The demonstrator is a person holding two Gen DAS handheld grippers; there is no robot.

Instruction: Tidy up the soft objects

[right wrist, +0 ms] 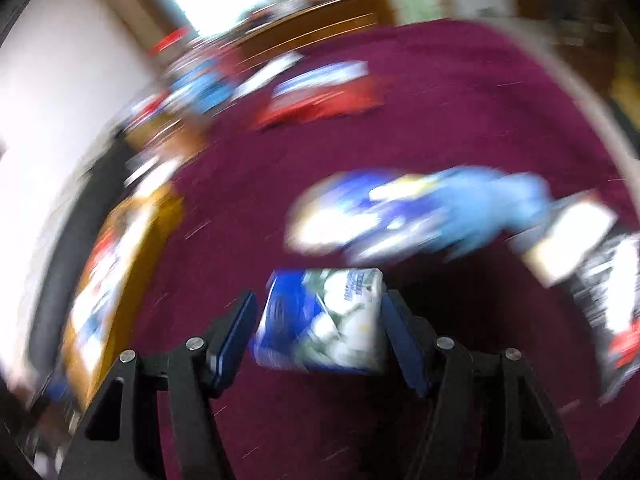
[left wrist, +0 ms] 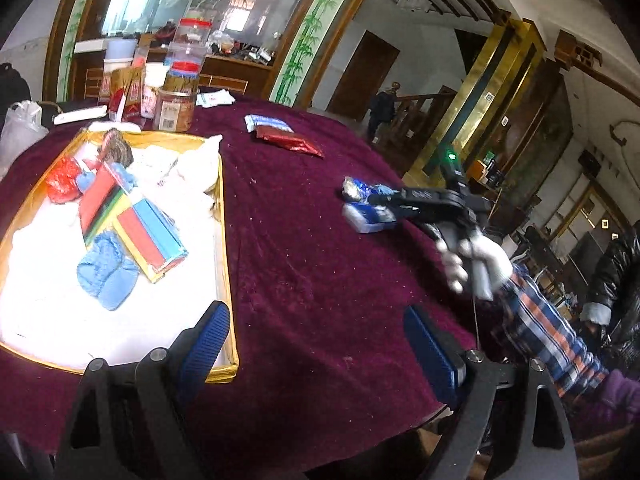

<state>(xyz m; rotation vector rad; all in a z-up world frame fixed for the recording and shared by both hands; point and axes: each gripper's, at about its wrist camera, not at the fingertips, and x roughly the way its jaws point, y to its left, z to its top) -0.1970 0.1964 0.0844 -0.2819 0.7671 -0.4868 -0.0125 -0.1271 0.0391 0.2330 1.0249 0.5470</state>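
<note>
Presently the right claw (right wrist: 318,330) brackets a tissue pack (right wrist: 320,320), grip unconfirmed through blur, presumably for the box (left wrist: 226,280) beside the wide, empty left claw (left wrist: 316,344).

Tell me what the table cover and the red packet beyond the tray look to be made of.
Table cover: probably velvet or similar pile fabric, deep maroon, matte, soft folds, lint specks clinging. Red packet: likely metallic foil or glossy plastic film, with crinkles and bright glints.
</note>
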